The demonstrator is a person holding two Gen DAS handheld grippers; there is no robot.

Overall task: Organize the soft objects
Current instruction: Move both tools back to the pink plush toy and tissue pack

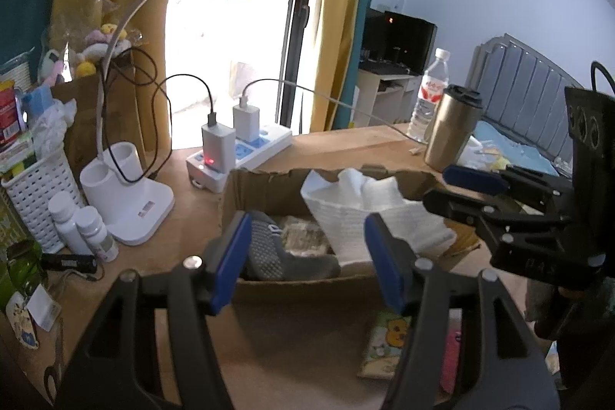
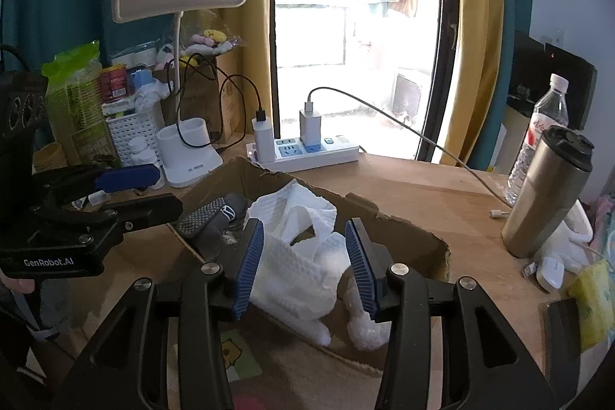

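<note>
An open cardboard box (image 1: 269, 187) (image 2: 403, 229) stands on the wooden desk. In it lie a crumpled white cloth (image 1: 369, 214) (image 2: 296, 256) and a grey dotted sock (image 1: 276, 256) (image 2: 211, 214). The cloth drapes over the box's near wall in the right wrist view. My left gripper (image 1: 307, 256) is open and empty, just in front of the box; it also shows in the right wrist view (image 2: 142, 191). My right gripper (image 2: 303, 268) is open, its jaws on either side of the white cloth without closing on it; it also shows in the left wrist view (image 1: 457, 187).
A white desk lamp (image 1: 127, 202) (image 2: 184, 156), power strip with chargers (image 1: 242, 148) (image 2: 307, 148), white basket (image 1: 34, 195), two pill bottles (image 1: 80, 229), steel tumbler (image 1: 453, 129) (image 2: 549, 195) and water bottle (image 1: 428, 95) (image 2: 538, 133) surround the box. A cartoon card (image 1: 388, 341) lies in front of the box.
</note>
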